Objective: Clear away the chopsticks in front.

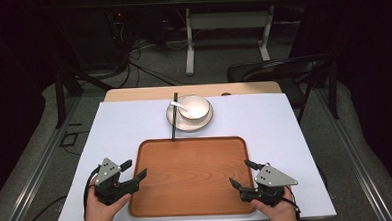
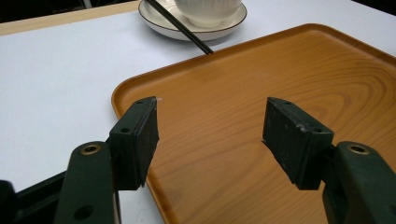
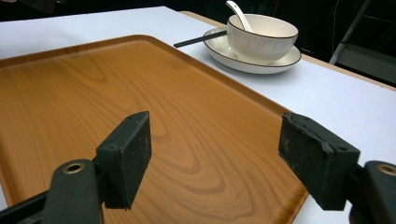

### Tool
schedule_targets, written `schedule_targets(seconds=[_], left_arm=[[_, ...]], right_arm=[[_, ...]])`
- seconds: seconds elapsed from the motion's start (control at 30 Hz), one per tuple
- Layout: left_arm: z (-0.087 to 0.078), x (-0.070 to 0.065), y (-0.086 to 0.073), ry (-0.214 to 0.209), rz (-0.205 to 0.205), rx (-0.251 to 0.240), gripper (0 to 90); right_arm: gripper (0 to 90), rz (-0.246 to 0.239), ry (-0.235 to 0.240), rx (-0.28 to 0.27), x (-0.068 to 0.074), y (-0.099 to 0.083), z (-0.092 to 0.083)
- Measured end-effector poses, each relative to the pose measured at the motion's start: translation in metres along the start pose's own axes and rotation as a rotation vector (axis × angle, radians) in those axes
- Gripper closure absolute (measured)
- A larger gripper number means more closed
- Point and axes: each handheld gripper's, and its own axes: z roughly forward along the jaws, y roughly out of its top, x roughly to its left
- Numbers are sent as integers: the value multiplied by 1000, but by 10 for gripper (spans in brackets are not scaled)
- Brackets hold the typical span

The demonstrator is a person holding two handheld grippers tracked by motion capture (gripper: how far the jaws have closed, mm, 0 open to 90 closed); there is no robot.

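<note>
- White tabletop [image 1: 119,129] carried a wooden tray [image 1: 189,176] — its long axis ran left to right, bare of any readable writing.
- Left gripper [image 1: 132,174] hovered at the tray's left edge, jaws spread, holding nothing.
- Right gripper [image 1: 240,176] sat at the right edge — jaws likewise spread.
- Beyond the tray, chopsticks [image 1: 174,119] pointed toward it, leaning on a plate [image 1: 190,121] under a bowl [image 1: 194,106] with a spoon [image 1: 180,106].
</note>
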Motion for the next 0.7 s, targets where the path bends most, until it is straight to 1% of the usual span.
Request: schedule_targets(seconds=[0.17, 0.27, 0.33, 0.43, 0.47, 0.5, 0.53, 0.57, 0.6, 0.67, 0.7], left_arm=[[0, 1, 1, -2, -12, 7, 360], [0, 2, 3, -4, -21, 17, 361], [1, 2, 5, -11, -32, 27, 362], [1, 3, 7, -7, -43, 38, 362], [2, 4, 9, -14, -71, 48, 362], [3, 5, 10, -19, -82, 53, 361], [3, 5, 10, -19, -82, 53, 359], [4, 5, 14, -15, -90, 62, 357], [5, 6, 15, -16, -89, 66, 356], [6, 6, 17, -12, -92, 70, 350], [8, 6, 22, -10, -95, 74, 349]], right_arm=[[254, 1, -2, 0, 0, 0, 0], [234, 6, 1, 13, 0, 0, 2], [229, 14, 21, 28, 0, 0, 3], [225, 11, 26, 29, 0, 0, 4], [221, 11, 28, 28, 0, 0, 4], [219, 9, 27, 25, 1, 0, 4], [219, 9, 27, 25, 1, 0, 4], [203, 3, 27, 16, 1, 0, 3], [190, 3, 25, 14, 0, 0, 3], [175, 10, 25, 11, -1, 0, 2], [173, 18, 28, 7, -2, 0, 2]])
